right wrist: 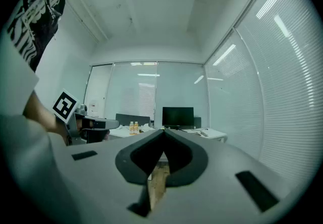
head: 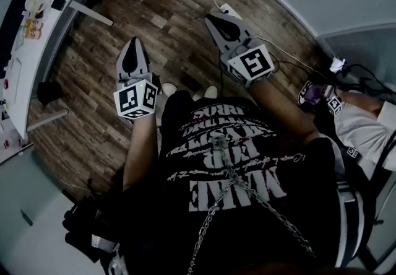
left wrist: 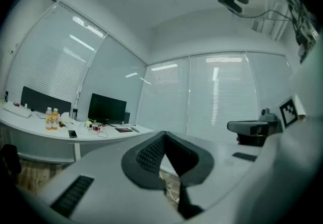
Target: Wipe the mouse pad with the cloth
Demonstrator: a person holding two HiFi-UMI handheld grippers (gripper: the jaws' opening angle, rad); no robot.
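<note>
Neither a mouse pad nor a cloth can be made out in any view. In the head view I hold both grippers level over a wood floor, in front of my body. My left gripper (head: pixel 132 42) has its jaws together with nothing between them, and its own view shows the tips (left wrist: pixel 164 133) meeting. The right gripper (head: pixel 211 18) is a little farther out; its jaws (right wrist: pixel 164 130) are also shut and hold nothing. Each gripper view shows the other gripper's marker cube off to the side.
A long white desk (head: pixel 30 51) runs along the left, carrying monitors (left wrist: pixel 107 109), orange bottles (left wrist: pixel 51 117) and small items. A white cable and power strip (head: pixel 229 10) lie on the floor ahead. Another person's sleeve (head: pixel 365 128) is at the right. Glass walls with blinds surround the room.
</note>
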